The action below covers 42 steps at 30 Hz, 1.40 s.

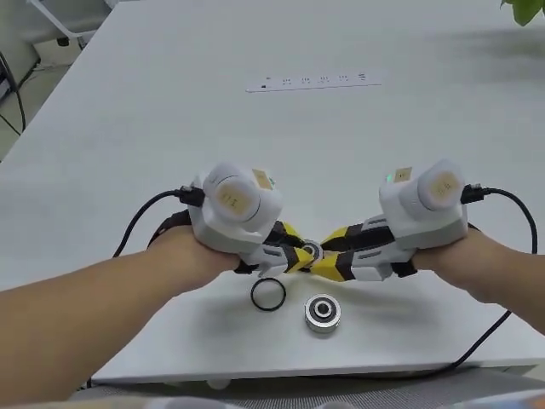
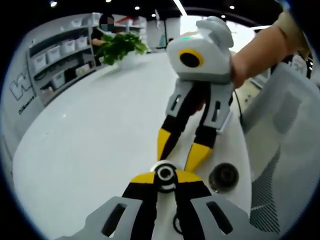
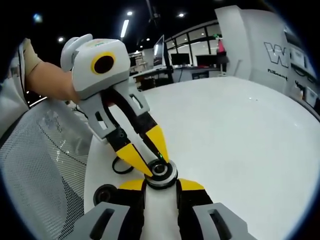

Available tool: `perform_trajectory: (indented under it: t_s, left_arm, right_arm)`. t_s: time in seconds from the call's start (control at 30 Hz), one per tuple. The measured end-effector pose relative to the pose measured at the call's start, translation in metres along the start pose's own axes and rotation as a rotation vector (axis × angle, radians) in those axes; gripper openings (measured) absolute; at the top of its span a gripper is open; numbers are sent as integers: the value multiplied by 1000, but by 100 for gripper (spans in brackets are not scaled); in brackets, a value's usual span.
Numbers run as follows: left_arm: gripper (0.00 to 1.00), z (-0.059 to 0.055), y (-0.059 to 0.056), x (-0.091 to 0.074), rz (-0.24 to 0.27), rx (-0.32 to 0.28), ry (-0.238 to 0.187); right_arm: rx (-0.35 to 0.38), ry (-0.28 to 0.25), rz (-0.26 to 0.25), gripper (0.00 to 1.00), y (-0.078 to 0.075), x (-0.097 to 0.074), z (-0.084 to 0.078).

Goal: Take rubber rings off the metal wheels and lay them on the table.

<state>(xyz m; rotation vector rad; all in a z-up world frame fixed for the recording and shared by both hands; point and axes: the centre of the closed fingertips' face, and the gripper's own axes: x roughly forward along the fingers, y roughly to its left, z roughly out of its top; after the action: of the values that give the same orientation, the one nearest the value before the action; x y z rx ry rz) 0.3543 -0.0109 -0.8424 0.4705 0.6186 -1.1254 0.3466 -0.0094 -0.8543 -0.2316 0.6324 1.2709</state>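
A small metal wheel with a dark band round its rim is held just above the table between both grippers. My left gripper comes in from the left and my right gripper from the right, tips meeting on the wheel. In the left gripper view the wheel sits between my left gripper's yellow tips, and the right gripper reaches down onto it. In the right gripper view my right gripper flanks the wheel, with the left gripper pinching its upper edge.
A loose black rubber ring lies on the white table near its front edge, with a second metal wheel flat beside it. A white power strip lies further back. Cables trail from both grippers.
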Motion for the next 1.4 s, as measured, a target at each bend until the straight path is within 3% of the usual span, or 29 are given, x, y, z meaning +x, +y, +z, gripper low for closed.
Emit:
perform_trajectory:
  t_s: [0.3, 0.67, 0.73, 1.0, 1.4]
  left_arm:
    - [13, 0, -1, 1, -4, 0, 1]
    - [13, 0, -1, 1, -2, -2, -1]
    - [13, 0, -1, 1, -2, -3, 0]
    - [13, 0, -1, 1, 4, -6, 1]
    - [13, 0, -1, 1, 16, -2, 6]
  right_arm:
    - [-73, 41, 9, 19, 1, -2, -2]
    - [-43, 39, 8, 12, -1, -4, -7]
    - [-6, 34, 10, 6, -2, -6, -9]
    - [47, 33, -2, 1, -2, -6, -9]
    - [235, -20, -8, 0, 1, -9, -4]
